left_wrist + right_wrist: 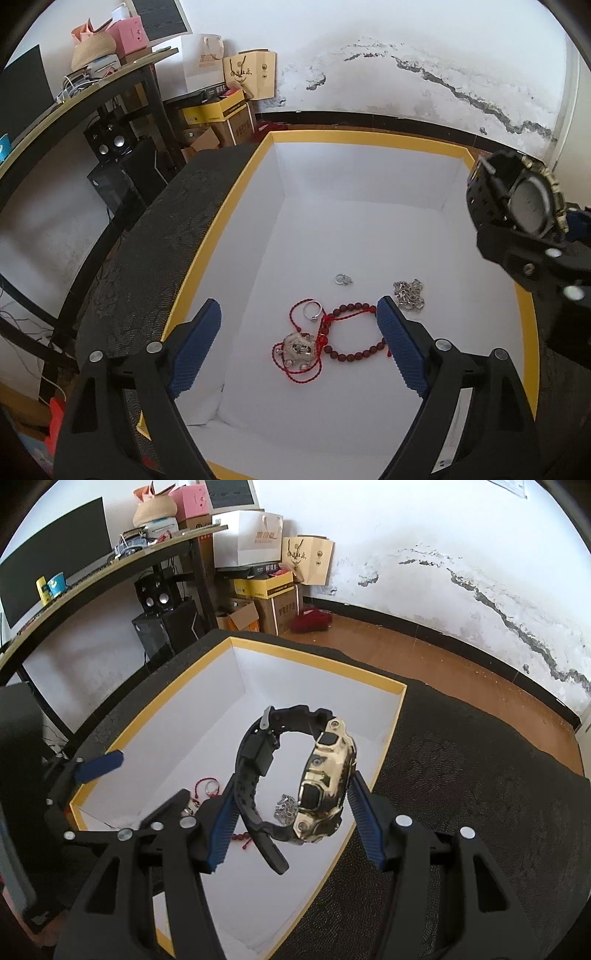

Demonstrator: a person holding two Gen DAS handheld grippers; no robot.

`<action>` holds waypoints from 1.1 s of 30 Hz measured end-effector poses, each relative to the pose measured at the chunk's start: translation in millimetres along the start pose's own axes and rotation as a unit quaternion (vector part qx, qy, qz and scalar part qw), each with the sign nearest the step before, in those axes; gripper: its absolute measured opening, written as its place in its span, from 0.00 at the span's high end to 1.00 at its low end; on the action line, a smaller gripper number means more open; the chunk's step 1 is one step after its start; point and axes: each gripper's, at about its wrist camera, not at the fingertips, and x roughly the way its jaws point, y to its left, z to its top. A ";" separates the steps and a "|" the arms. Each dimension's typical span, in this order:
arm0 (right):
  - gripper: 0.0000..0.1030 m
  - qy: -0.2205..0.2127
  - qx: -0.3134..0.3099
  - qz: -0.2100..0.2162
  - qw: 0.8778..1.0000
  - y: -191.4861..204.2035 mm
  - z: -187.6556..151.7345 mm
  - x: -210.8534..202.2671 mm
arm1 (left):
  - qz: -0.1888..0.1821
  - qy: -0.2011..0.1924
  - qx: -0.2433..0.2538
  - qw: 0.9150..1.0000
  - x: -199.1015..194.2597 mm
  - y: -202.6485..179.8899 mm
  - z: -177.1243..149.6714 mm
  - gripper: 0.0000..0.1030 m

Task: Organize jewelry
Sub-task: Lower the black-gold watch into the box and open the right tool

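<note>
A yellow-rimmed white box [365,143] lies on a dark patterned surface. On its floor rest a red bead bracelet [354,356], a red cord with a silver pendant [297,349], a silver ring [312,310], a small silver piece [342,279] and a silver chain [408,295]. My left gripper [299,304] hovers above them, open, with nothing between its blue pads. My right gripper [293,777] is shut on a black-strapped watch with a gold case [325,775], held over the box's right side [391,716]. The left wrist view shows the same watch [532,199] at the right edge.
The dark patterned surface [461,775] surrounds the box. A black desk [110,85] with a monitor and clutter stands to the left, with speakers [110,142] and cardboard boxes [221,114] under and beside it. Wooden floor [424,653] and a stained white wall lie beyond.
</note>
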 end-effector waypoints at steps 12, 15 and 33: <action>0.44 0.064 -0.019 -0.004 0.998 10.8 18.2 59.4 | 0.000 0.006 -0.013 1.000 -1.7 13.7 -2.9 0.18; 0.43 0.081 -0.016 -0.004 0.997 11.8 20.3 71.4 | -0.002 0.007 -0.015 1.000 -1.5 15.5 -1.5 0.18; 0.23 0.108 -0.035 -0.012 0.993 21.8 27.6 93.1 | -0.005 0.008 -0.015 1.000 -3.0 14.7 -2.3 0.18</action>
